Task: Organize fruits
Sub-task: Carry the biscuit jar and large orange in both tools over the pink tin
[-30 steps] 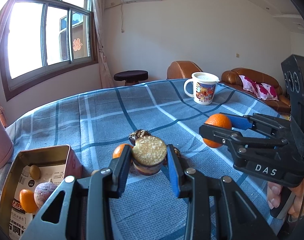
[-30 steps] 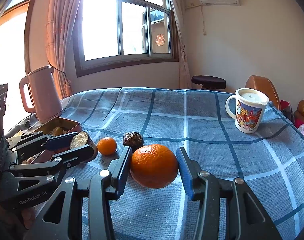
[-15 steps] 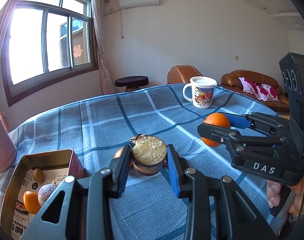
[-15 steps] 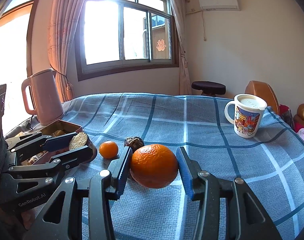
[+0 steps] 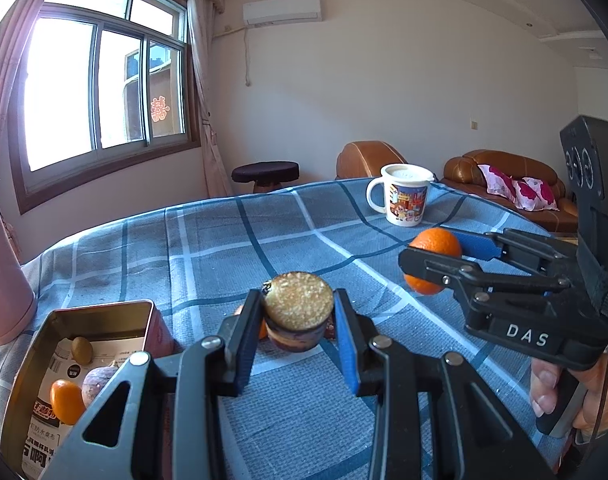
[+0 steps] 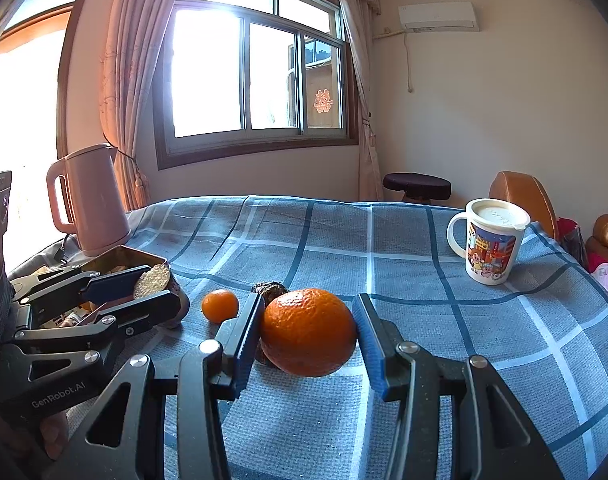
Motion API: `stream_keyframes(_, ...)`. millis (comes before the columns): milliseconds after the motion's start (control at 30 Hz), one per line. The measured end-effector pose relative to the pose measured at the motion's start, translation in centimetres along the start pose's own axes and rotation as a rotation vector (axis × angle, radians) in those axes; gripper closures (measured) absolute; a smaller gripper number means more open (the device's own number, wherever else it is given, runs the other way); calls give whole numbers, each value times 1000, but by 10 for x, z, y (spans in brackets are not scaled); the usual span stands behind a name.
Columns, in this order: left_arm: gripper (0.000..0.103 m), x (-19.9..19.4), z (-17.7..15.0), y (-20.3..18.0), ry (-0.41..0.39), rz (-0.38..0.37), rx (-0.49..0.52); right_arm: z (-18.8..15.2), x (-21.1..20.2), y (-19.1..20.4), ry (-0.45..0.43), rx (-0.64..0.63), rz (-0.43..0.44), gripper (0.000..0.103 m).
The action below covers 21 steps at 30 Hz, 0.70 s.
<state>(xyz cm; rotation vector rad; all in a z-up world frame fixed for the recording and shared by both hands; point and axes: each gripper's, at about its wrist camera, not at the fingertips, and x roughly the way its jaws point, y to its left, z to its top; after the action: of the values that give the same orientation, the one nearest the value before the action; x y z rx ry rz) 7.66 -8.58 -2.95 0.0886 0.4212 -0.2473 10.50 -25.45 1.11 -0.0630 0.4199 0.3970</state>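
Note:
My left gripper [image 5: 298, 314] is shut on a halved purple fruit [image 5: 298, 300], its yellow cut face turned up. In the right wrist view that left gripper [image 6: 154, 286] is beside the open metal tin [image 6: 138, 257]. My right gripper [image 6: 307, 322] is shut on a large orange [image 6: 307, 334], and this right gripper [image 5: 429, 258] shows with the orange [image 5: 437, 240] on the right of the left wrist view. The tin [image 5: 104, 307] holds a small green fruit [image 5: 82, 350], a purple fruit [image 5: 100, 380] and a small orange one [image 5: 66, 398]. A tangerine [image 6: 220, 306] and a dark wrinkled fruit [image 6: 270, 289] lie on the cloth.
The table wears a blue checked cloth [image 6: 383, 240]. A lidded cartoon mug [image 6: 491, 244] stands at the far right, a pink kettle [image 6: 90, 200] at the far left behind the tin. A hand [image 5: 551, 392] grips the right tool's handle. Sofas and a stool stand beyond the table.
Both grips stay as they were. The table and mug sit slightly lower in both views; otherwise nothing has visibly moved.

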Motion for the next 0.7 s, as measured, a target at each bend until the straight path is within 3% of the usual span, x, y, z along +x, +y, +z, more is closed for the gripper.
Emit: stream_keyframes(700, 66, -11, -1, 4, -52, 4, -17, -1, -11, 4, -62, -22, -5, 55)
